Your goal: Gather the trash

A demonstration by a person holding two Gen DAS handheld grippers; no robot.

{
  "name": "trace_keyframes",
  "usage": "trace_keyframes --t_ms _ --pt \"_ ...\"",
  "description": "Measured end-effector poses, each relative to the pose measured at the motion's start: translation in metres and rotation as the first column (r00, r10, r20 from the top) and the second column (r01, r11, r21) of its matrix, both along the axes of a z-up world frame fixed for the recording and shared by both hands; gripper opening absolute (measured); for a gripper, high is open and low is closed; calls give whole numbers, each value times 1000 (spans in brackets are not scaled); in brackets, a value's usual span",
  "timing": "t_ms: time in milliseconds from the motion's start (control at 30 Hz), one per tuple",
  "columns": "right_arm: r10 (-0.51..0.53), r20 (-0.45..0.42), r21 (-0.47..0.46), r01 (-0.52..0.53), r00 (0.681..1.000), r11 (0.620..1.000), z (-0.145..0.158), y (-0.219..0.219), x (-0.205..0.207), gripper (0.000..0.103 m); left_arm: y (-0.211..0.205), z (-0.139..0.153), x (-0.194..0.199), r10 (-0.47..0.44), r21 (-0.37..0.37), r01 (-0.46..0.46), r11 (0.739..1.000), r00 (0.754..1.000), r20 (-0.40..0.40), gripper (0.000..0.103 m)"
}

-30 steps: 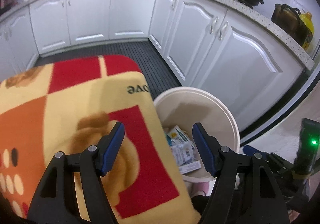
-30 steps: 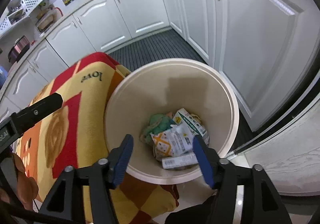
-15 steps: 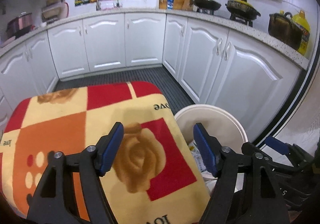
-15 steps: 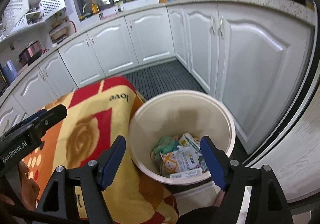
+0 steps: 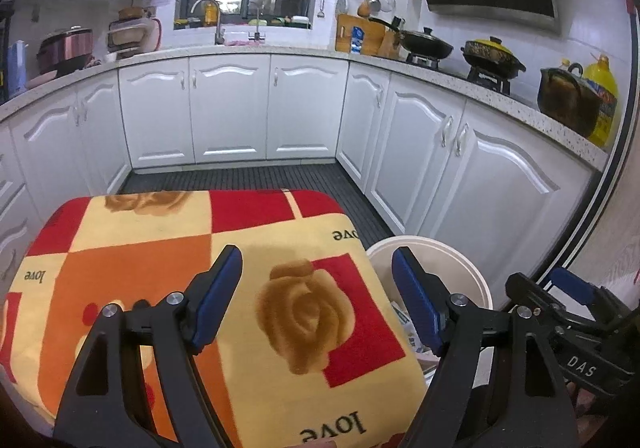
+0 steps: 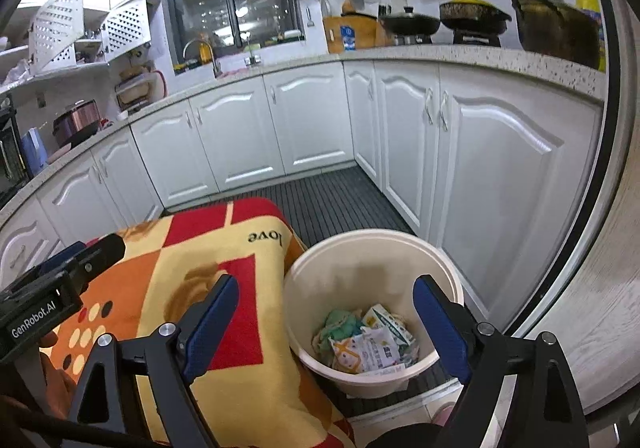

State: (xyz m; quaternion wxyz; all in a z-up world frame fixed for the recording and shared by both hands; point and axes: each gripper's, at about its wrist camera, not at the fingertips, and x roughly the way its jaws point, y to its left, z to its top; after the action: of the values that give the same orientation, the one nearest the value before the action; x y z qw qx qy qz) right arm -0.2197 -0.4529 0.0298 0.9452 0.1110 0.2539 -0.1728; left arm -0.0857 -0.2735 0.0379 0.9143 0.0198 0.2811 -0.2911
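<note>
The left claw [image 5: 316, 298] was held with its jaws standing wide and nothing between them. Below and ahead of it lay the blanket-covered bench [image 5: 168, 248], a patchwork of red, orange and cream with a rose motif. The near right edge of that cover ran just inside the right blue finger [image 5: 416, 304] and dropped away there.

Beside that edge, to the claw's right and lower down, the cream bucket [image 5: 472, 276] was seen on the floor, only part of its rim showing past the finger.

The right claw [image 6: 326, 322] was caught with its jaws opening, and nothing was gripped between them. Directly beneath and slightly ahead of it stood the same bucket [image 6: 400, 244], its round mouth fully exposed. At the bottom lay the trash [image 6: 368, 344]: crumpled wrappers and a greenish scrap (the print was too small to be read).

To the left of this claw the draped bench edge [image 6: 280, 268] was found touching or nearly touching the bucket's wall. To the right, white cabinet doors [image 6: 500, 184] stood near the bucket. Ahead, a strip of dark ribbed floor [image 6: 332, 200] was left open between the cabinet runs. The left claw's body [image 6: 60, 284] was seen at the far left, over the bench.
</note>
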Motion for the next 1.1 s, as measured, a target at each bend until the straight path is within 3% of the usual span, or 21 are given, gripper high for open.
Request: trace_keyframes --t_ms 133,1100 --pt "-7 19 -26 7 1000 1000 6 4 -4 92 10 1 0 15 -21 -15 1000 1000 -6 83" --pt "-11 60 -53 14 998 998 12 20 -15 94 21 11 -22 49 10 -50 999 993 104 83"
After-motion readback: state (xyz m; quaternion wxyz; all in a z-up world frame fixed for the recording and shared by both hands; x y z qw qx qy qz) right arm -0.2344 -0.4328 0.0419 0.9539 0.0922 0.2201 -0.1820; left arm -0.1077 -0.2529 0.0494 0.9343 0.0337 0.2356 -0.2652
